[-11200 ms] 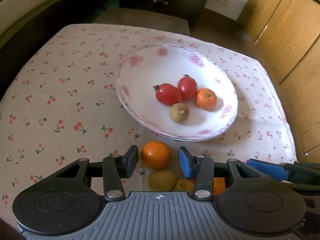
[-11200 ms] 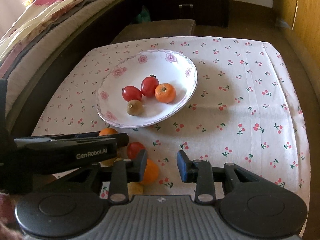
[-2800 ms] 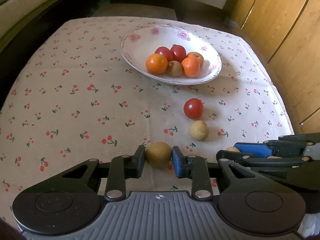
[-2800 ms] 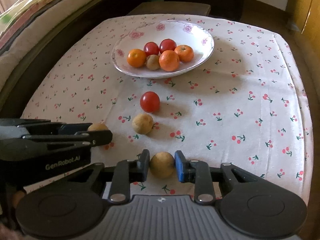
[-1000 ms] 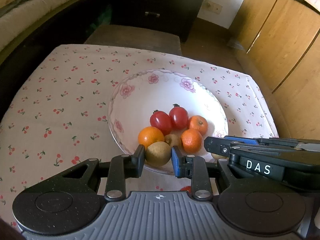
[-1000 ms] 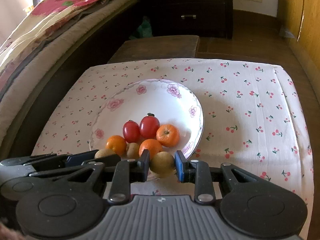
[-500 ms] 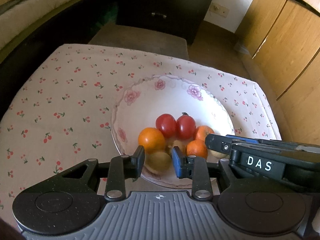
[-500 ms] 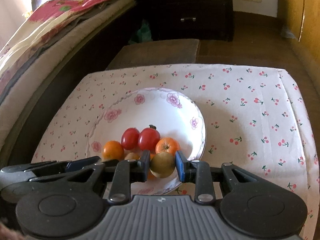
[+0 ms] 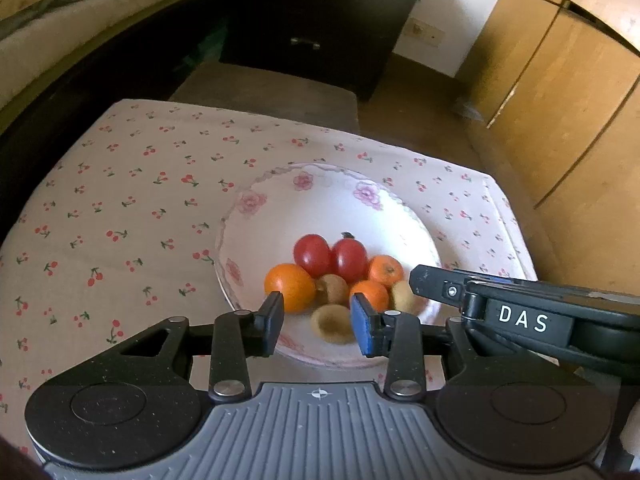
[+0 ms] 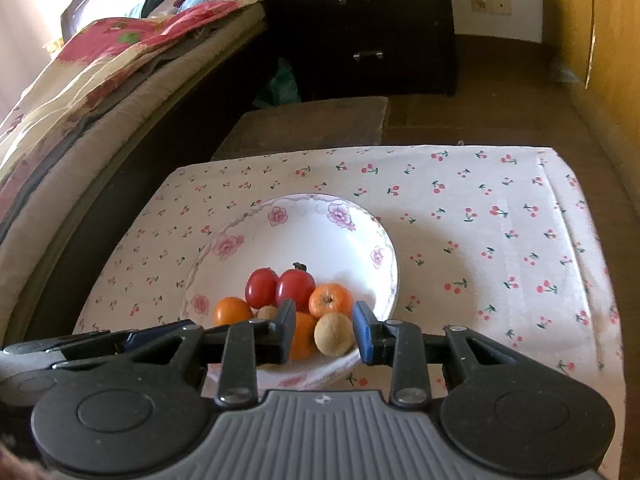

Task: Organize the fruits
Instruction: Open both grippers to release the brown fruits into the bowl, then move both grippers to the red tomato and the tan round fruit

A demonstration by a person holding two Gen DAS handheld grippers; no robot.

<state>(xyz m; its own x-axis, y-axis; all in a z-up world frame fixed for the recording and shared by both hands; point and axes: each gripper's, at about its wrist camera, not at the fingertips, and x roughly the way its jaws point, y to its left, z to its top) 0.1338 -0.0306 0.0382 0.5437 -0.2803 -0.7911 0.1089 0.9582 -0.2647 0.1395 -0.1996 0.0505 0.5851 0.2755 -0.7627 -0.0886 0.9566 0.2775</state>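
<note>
A: What does the fruit look like, and where is it?

B: All of it sits in the white bowl (image 9: 416, 224) with pink flowers on its rim, on the cherry-print tablecloth (image 9: 120, 208). From left to right in the left wrist view: a large orange (image 9: 289, 287), two glossy red tomatoes (image 9: 312, 255), one with a dark stem, a small tangerine (image 9: 385, 269) at the right, another orange fruit (image 9: 370, 294) in front, and dull brown, rough-skinned fruits.

A: How many of each?

B: Two tomatoes, three orange fruits, three brown ones: one in the middle (image 9: 332, 289), one at the near rim (image 9: 332, 323), one at the right (image 9: 402, 296).

A: And the grippers?

B: The left gripper (image 9: 318, 326) has its jaws opening; the near brown fruit lies between them, touching neither pad, so it is released. The right gripper (image 10: 324, 334) is opening too, and its brown fruit (image 10: 334, 339) rests in the bowl with gaps on both sides.

A: What does one view show that the other lacks?

B: The left view shows wooden cupboard doors (image 9: 560, 92) and "DAS" on the other gripper. The right view shows a bed with a flowered quilt (image 10: 100, 60).
</note>
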